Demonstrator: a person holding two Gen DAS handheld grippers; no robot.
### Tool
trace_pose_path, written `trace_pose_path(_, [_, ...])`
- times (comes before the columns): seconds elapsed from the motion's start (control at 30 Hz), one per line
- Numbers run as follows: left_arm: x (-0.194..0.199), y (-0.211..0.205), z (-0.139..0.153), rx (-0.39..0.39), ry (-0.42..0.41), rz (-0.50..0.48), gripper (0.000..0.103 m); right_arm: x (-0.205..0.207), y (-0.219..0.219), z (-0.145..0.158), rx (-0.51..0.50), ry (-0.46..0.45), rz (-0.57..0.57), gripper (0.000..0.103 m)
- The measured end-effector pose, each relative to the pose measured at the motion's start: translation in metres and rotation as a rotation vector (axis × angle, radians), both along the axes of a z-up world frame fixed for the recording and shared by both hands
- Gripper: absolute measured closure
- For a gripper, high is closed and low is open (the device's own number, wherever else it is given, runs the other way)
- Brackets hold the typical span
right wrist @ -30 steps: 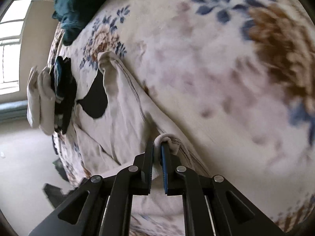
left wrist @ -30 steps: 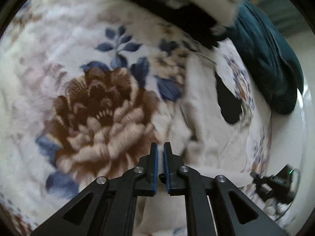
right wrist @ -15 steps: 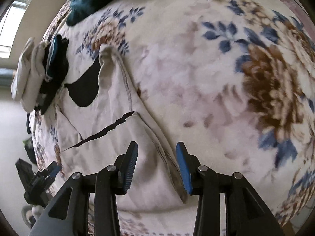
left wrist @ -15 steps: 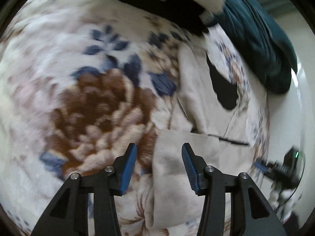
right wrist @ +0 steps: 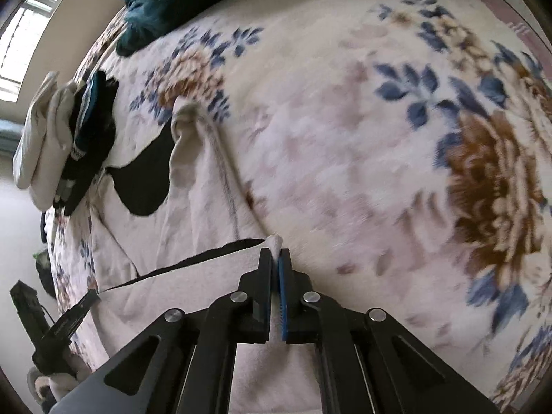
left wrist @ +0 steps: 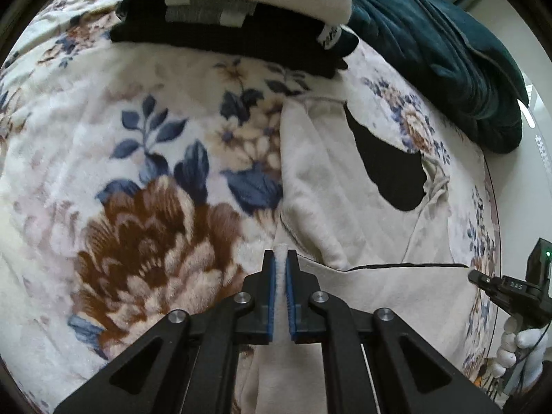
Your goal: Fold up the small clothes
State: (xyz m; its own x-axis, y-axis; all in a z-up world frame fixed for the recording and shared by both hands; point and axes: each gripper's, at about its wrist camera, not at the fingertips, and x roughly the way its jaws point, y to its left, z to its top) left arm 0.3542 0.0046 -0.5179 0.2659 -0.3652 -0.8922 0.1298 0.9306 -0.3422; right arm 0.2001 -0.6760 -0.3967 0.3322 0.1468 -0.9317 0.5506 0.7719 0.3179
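In the left wrist view, the left gripper (left wrist: 280, 269) sits at the lower centre of the frame, its 2 blue-padded jaws pinched nearly together on a corner of the cream garment (left wrist: 348, 189), with a tuft of the fabric poking up between the tips. The garment lies flat on the floral blanket (left wrist: 138, 179), filling the centre-right of the frame, its dark neck opening (left wrist: 386, 165) toward the upper right. A folded-over flap (left wrist: 396, 296) of the garment crosses the lower right, its edge running as a thin dark line toward the right gripper (left wrist: 483, 281), which shows at the right edge with a white-gloved hand (left wrist: 517, 345) below it. A stack of folded clothes (left wrist: 241, 10), cream on top of black, rests at the top of the frame, and a dark teal blanket (left wrist: 448, 51) is bunched at the upper right. In the right wrist view, the right gripper (right wrist: 275, 265) at the lower centre is likewise closed on the flap's other corner, cloth peeking out between the tips. The left gripper (right wrist: 91, 295) appears at the lower left, touching the same folded edge.
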Motion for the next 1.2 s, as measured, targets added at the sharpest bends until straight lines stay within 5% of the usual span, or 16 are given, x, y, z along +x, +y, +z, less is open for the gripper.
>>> trace_pose_path(0.2, [0.012,0.002,-0.030,0.025,0.101,0.051,0.098,0.013,-0.001,-0.016,0.016,0.063,0.044,0.100])
trace_pose_path(0.33, [0.022,0.016,-0.027,-0.049,0.178,0.124,0.093,0.032,-0.002,-0.020,0.055,0.125,0.084,0.094])
trace_pose_path(0.4, [0.029,0.022,-0.009,-0.096,0.154,0.148,0.073,0.040,-0.006,-0.008,0.093,0.084,0.078,0.057])
trace_pose_path(0.47, [0.044,0.019,0.008,-0.121,0.098,0.131,0.031,0.053,-0.011,0.004,0.131,0.011,0.075,0.047])
trace_pose_path(0.53, [0.067,0.010,0.014,-0.118,0.065,0.109,0.031,0.077,-0.016,0.006,0.120,0.002,0.080,0.047])
trace_pose_path(0.77, [0.143,-0.051,-0.021,0.027,0.058,-0.064,0.031,0.166,-0.036,-0.022,0.143,0.024,0.083,0.047])
trace_pose_path(0.93, [0.161,-0.088,-0.038,0.130,0.036,-0.209,0.033,0.209,-0.026,-0.050,0.164,0.108,0.157,0.047])
trace_pose_path(1.0, [0.157,-0.094,-0.034,0.119,-0.008,-0.255,0.048,0.218,-0.020,-0.055,0.142,0.125,0.192,0.050])
trace_pose_path(1.03, [0.155,-0.097,-0.033,0.134,-0.020,-0.272,0.077,0.220,-0.017,-0.054,0.123,0.116,0.203,0.055])
trace_pose_path(1.07, [0.154,-0.098,-0.032,0.132,-0.020,-0.289,0.096,0.219,-0.015,-0.052,0.115,0.109,0.214,0.074])
trace_pose_path(1.1, [0.150,-0.099,-0.030,0.122,-0.031,-0.306,0.097,0.220,-0.012,-0.050,0.112,0.100,0.226,0.090])
trace_pose_path(1.2, [0.139,-0.102,-0.014,0.134,-0.101,-0.337,0.099,0.215,-0.007,-0.035,0.114,0.050,0.224,0.095])
